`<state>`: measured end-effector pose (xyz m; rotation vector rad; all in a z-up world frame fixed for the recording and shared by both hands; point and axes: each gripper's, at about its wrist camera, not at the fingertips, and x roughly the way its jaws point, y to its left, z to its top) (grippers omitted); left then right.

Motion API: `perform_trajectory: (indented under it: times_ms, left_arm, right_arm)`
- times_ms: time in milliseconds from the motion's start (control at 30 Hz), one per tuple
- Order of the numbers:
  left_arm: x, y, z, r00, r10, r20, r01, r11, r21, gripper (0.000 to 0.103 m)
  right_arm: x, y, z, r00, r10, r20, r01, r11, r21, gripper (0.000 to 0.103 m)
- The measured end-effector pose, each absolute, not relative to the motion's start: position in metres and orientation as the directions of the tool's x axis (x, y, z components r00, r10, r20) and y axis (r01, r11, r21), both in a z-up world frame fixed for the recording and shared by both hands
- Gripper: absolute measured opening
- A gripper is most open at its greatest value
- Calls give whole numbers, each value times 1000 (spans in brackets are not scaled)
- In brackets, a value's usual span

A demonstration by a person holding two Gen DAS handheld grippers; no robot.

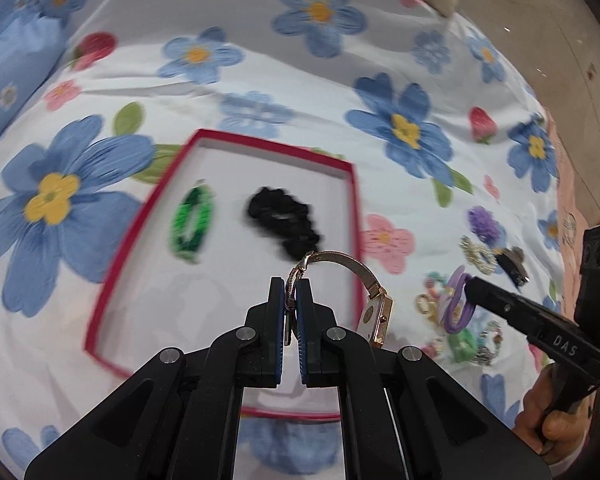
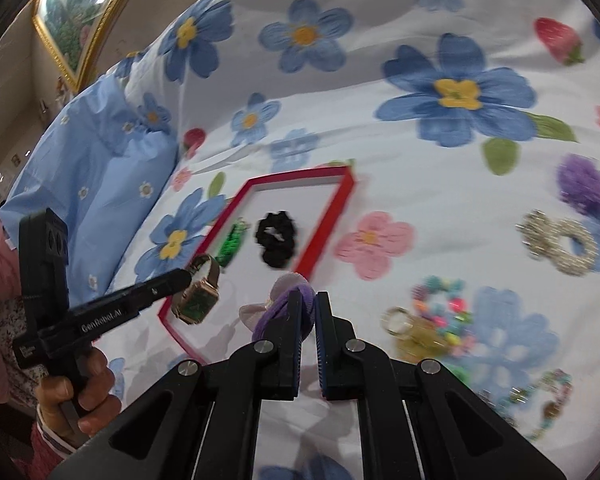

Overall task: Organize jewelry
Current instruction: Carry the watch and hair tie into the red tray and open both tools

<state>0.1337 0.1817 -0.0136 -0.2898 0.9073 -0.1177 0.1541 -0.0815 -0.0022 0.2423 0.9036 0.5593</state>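
Left wrist view: the left gripper [image 1: 291, 292] had its jaws closed on the mesh strap of a watch [image 1: 374, 312]. The strap arched out to the right of the fingertips and the case hung below it, clear of the pads, over the right rim of the red tray [image 1: 140, 216]. A green bracelet [image 1: 191, 222] and a black scrunchie [image 1: 284, 222] lay inside the tray, apart from each other. The right gripper [image 1: 470, 284] entered from the right with a purple tie [image 1: 456, 304] at its tip. More pieces lay loose on the floral sheet [image 1: 260, 76] to the right of the tray.

Judgement: the watch appeared light but hard, with a glass face that could scratch or crack. The flexible strap is the sound place to hold it, though the case may swing from it.

Right wrist view: the right gripper [image 2: 309, 300] was closed on the purple tie [image 2: 296, 304], whose band passed between the pads and bulged to the left. It hung just outside the near corner of the tray [image 2: 332, 208]. The left gripper [image 2: 186, 276] held the watch [image 2: 198, 296] over the tray's near left rim.

Judgement: the tie looked soft, light and unbreakable; any part of the band would serve.
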Motion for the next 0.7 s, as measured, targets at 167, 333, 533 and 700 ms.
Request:
perform_trajectory:
  times_ms: [167,333,533,700]
  left_arm:
    - [134,209,-22,613,-185,-768,-79,953,-293,4]
    - [141,226,-35,600,-154,-785,-121,952,-280,4]
    - [156,236,-50,579,-116,-807,-148,958,-244,4]
    - [170,241,-63,549,-96,-830,-157,964,-215,4]
  right_arm:
    - [170,-46,-4,460,569,-681,-394,819,418,6]
    - [183,-13,-11,430,575,-696,-427,809,404,6]
    - [200,17,-29,389,557,-734,-449,810,377,6]
    - [215,34,-48,359,516,-777,-449,826,341,6]
